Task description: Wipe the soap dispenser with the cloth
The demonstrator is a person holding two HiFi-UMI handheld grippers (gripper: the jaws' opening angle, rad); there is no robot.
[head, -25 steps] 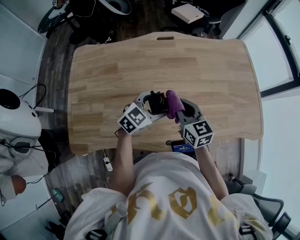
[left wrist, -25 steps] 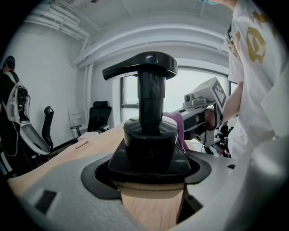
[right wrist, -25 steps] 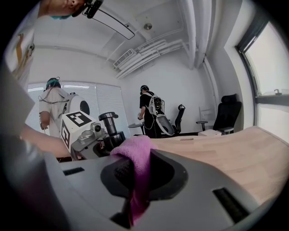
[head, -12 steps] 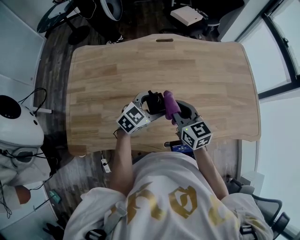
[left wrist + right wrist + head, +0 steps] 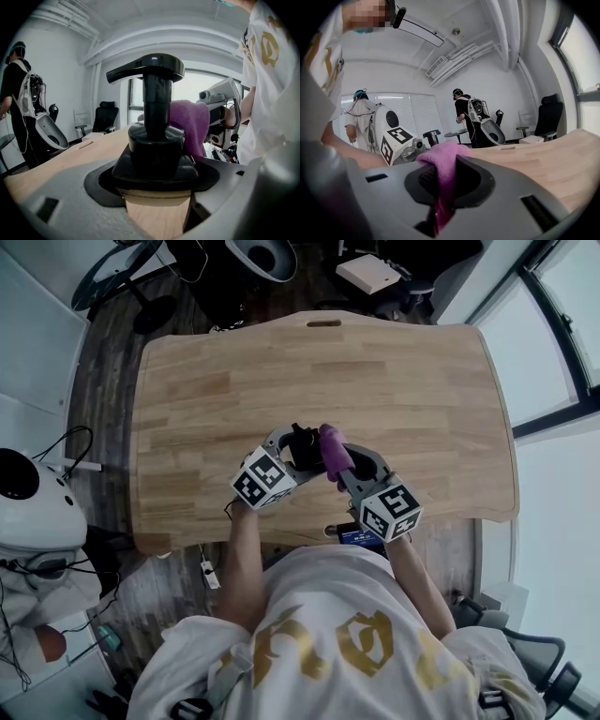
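Observation:
A black soap dispenser (image 5: 305, 448) with a pump head (image 5: 149, 70) is held between the jaws of my left gripper (image 5: 157, 176), which is shut on its body just above the wooden table (image 5: 403, 390). A purple cloth (image 5: 335, 451) is pinched in my right gripper (image 5: 443, 192), which is shut on it. In the left gripper view the purple cloth (image 5: 190, 124) presses against the dispenser's right side. The two grippers (image 5: 314, 460) meet at the table's near middle. The dispenser's lower body is hidden by the jaws.
The table's near edge (image 5: 309, 535) lies just below the grippers. Office chairs (image 5: 104, 119), white robot shells (image 5: 33, 488) and people with backpacks (image 5: 468, 117) stand around the room, away from the table.
Both grippers have shifted slightly toward the far side of the table with the dispenser and cloth. The cloth has slid a little along the dispenser.

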